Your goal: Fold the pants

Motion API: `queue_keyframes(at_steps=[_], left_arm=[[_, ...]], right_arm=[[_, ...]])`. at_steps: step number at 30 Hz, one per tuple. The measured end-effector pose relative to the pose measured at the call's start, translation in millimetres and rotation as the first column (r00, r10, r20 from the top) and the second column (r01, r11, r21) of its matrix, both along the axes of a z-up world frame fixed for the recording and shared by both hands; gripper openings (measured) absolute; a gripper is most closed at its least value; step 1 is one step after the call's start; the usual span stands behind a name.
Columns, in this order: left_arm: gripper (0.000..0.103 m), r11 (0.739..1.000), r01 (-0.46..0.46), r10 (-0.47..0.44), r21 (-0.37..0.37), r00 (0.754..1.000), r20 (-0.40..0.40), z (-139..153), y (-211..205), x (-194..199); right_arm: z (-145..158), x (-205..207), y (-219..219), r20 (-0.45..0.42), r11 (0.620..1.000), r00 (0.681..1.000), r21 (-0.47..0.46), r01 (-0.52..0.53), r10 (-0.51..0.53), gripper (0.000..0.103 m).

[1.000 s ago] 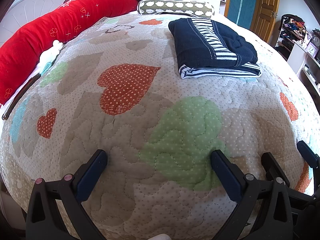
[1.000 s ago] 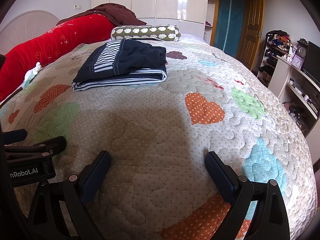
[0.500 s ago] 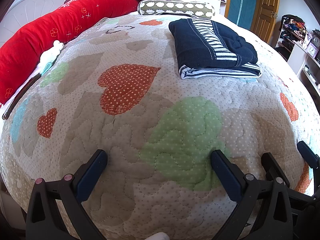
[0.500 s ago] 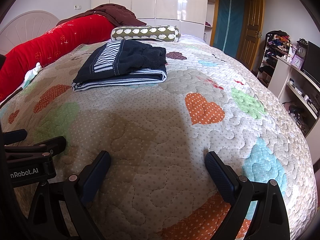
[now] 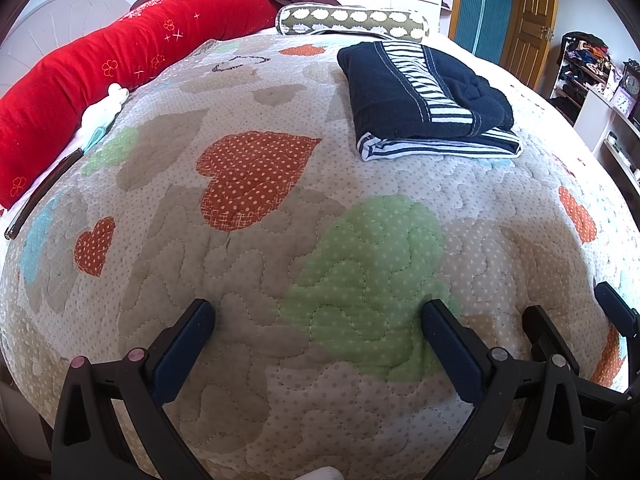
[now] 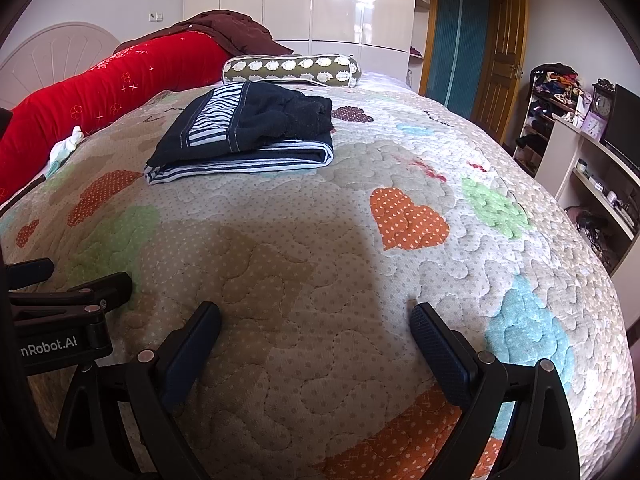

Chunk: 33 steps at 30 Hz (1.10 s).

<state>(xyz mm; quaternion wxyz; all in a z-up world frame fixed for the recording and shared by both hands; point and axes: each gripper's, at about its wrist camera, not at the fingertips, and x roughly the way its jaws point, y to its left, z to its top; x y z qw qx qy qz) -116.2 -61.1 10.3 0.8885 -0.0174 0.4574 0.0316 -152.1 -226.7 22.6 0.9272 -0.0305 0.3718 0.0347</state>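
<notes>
The dark blue pants (image 5: 424, 92) lie folded in a neat pile far up the bed (image 5: 248, 264), near the spotted pillow (image 5: 352, 22). The left gripper (image 5: 316, 344) and right gripper (image 6: 316, 340) hover low by the bed's near edge, jaws wide apart and empty. The folding looks done, so next may be just pulling away.

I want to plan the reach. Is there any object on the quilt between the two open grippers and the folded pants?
Nothing visible does. Only bare quilt lies between the left gripper, the right gripper and the pants. Both jaws are open and empty. The bolster pillow lies beyond the pants.
</notes>
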Motion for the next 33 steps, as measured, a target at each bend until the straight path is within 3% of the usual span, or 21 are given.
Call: queue_keyframes(at_steps=[10, 33], left_arm=[[0.103, 1.000, -0.004, 0.003, 0.012, 0.999, 0.049, -3.1, 0.3, -0.1], [0.103, 1.000, -0.012, 0.011, 0.014, 0.999, 0.045, -5.6, -2.9, -4.5]], right_arm=[[-4.4, -0.5, 2.1, 0.054, 1.000, 0.999, -0.001, 0.001, -0.001, 0.098], [-8.1, -1.1, 1.9, 0.041, 1.000, 0.999, 0.000, 0.000, 0.000, 0.098]])
